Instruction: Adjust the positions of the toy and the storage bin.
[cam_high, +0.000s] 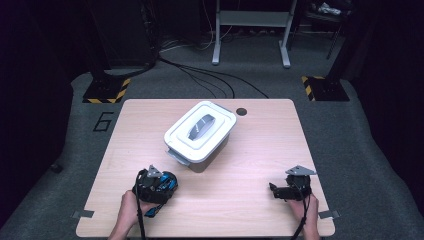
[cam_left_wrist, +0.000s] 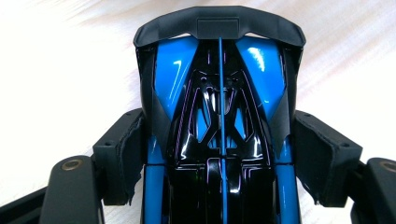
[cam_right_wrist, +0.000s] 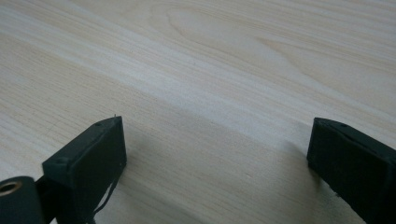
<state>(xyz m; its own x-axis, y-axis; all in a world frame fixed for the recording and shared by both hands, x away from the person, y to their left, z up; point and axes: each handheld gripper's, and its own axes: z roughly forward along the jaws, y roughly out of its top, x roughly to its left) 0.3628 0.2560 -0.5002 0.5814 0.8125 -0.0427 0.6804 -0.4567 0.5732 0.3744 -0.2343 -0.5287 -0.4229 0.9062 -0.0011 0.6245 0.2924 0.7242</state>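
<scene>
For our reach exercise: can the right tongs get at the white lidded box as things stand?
Probably yes: the right tongs are open and hold nothing, and bare table lies between them and the white lidded box.

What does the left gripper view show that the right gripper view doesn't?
Left gripper view alone: a blue and black toy car sits between the left gripper's pads, which appear closed against its sides. Right gripper view alone: the right gripper stands open, with nothing but bare wood between its jaws. Both share the light wooden table underneath.
</scene>
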